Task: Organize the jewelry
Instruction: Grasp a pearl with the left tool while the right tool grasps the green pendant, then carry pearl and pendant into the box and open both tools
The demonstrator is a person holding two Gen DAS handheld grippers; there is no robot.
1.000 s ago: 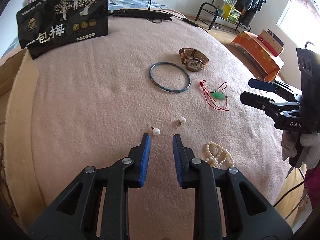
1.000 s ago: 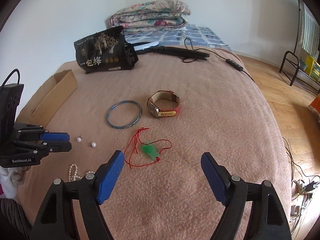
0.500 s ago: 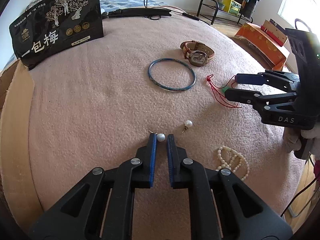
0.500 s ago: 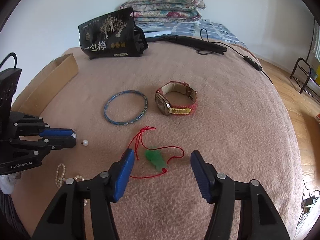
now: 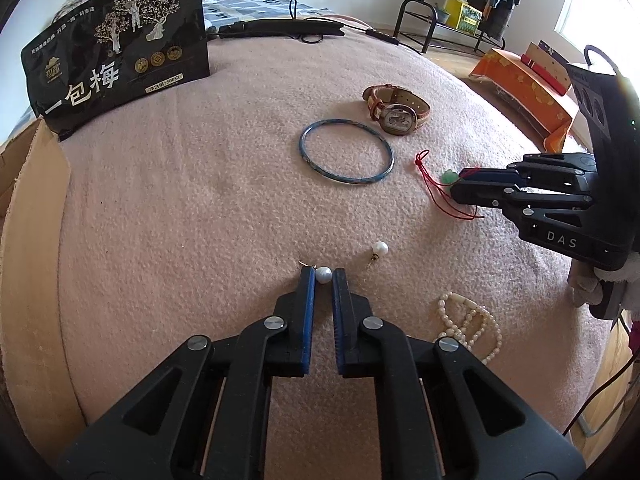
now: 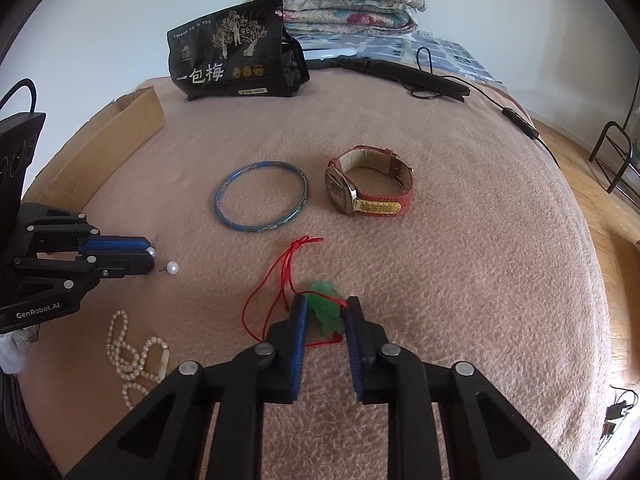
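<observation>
On the pink blanket (image 5: 200, 208) my left gripper (image 5: 323, 274) is shut on a pearl earring (image 5: 323, 275), pinched at the very tips; the right wrist view shows this left gripper (image 6: 151, 258) too. A second pearl earring (image 5: 380, 247) lies just right of it. My right gripper (image 6: 326, 301) is closing its jaws, with the green pendant (image 6: 327, 314) on its red cord (image 6: 276, 272) caught between the blue pads. A blue bangle (image 6: 262, 196), a red-strapped watch (image 6: 370, 186) and a pearl necklace (image 6: 134, 354) lie loose.
A black printed pouch (image 5: 116, 60) stands at the far end of the bed, with a black corded device (image 6: 404, 74) and folded quilts (image 6: 344, 4) behind. A cardboard flap (image 5: 32, 240) runs along the left edge. Wooden floor and a clothes rack (image 5: 452, 20) are to the right.
The left jaws closed onto the pearl earring. The right gripper came down and forward over the green pendant, and its jaws narrowed from wide apart to both sides of the pendant.
</observation>
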